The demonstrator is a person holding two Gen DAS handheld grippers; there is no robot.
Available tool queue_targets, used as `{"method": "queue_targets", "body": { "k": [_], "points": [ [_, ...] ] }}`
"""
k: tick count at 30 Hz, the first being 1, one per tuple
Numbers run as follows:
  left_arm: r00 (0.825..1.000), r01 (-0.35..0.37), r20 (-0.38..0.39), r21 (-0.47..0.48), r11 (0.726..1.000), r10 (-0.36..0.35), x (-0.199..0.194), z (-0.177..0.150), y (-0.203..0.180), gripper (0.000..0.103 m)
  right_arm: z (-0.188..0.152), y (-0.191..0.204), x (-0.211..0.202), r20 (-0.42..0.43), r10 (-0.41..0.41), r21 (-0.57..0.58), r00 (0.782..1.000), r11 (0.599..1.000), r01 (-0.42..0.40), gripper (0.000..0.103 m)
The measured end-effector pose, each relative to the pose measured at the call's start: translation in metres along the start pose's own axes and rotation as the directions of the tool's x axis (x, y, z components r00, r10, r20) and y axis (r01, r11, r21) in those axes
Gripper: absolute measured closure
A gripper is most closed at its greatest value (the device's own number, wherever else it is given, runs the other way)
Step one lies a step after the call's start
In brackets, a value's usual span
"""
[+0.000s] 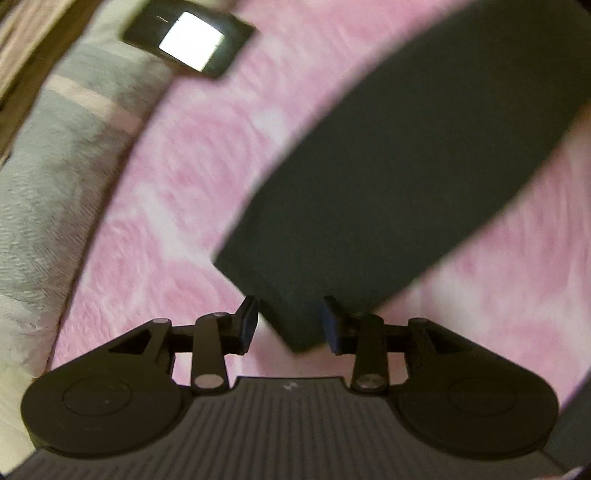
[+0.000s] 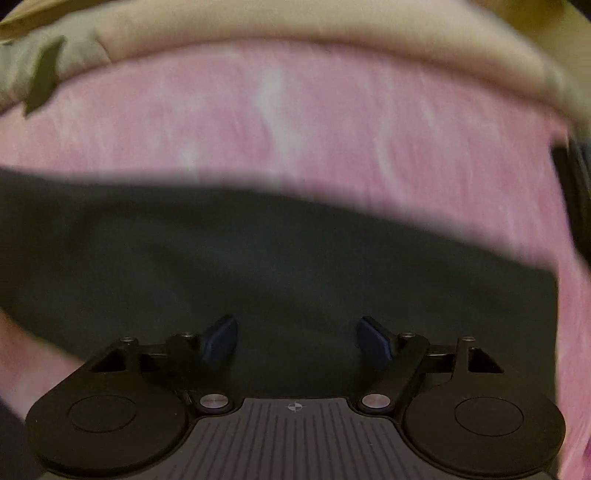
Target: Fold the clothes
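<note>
Where pink bedding [image 1: 155, 206] spreads, one dark garment [image 1: 388, 177], two parted grippers [image 1: 290, 325] [image 2: 295, 341].

Pink mottled bedspread [image 1: 177, 206] underfoot, blurred | grey woven blanket [image 1: 44, 192] bunched along the left edge | dark device with a glowing white screen [image 1: 192, 40] lying up top | beige quilted bedding [image 2: 295, 26] banked along the far side

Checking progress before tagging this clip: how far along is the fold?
Done: the dark garment lies flat on the pink bedsheet as a long strip with straight edges. In hand: nothing; left hand-held gripper straddles its corner, jaws apart, and right hand-held gripper is open above it. Left: probably folding it shorter.
</note>
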State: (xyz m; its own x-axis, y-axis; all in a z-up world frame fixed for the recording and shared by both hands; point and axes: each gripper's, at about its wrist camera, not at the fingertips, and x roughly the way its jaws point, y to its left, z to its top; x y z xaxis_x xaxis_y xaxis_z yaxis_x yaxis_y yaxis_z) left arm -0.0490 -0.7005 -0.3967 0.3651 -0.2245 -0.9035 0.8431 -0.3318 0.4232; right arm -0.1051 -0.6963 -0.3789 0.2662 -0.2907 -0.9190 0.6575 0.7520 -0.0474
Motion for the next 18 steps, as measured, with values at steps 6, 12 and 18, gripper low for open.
{"method": "queue_targets", "body": {
  "k": [6, 12, 18],
  "points": [
    [0.995, -0.089, 0.057, 0.02, 0.996, 0.088, -0.02, -0.016, -0.008, 0.069, -0.018, 0.003, -0.043, 0.046, -0.055, 0.117, 0.997, 0.992, 0.049, 0.028],
    [0.982, -0.162, 0.144, 0.309, 0.937, 0.122, -0.019, -0.021, -0.053, 0.069, -0.044, 0.056, -0.071, 0.048, 0.025, 0.032, 0.999, 0.999, -0.027, 0.027],
    [0.985, -0.15, 0.132, 0.324, 0.934, 0.113, 0.003, -0.02, -0.052, 0.094, -0.08, 0.065, -0.052, -0.107, 0.05, 0.089, 0.993, 0.995, -0.041, 0.027]
  ]
}}
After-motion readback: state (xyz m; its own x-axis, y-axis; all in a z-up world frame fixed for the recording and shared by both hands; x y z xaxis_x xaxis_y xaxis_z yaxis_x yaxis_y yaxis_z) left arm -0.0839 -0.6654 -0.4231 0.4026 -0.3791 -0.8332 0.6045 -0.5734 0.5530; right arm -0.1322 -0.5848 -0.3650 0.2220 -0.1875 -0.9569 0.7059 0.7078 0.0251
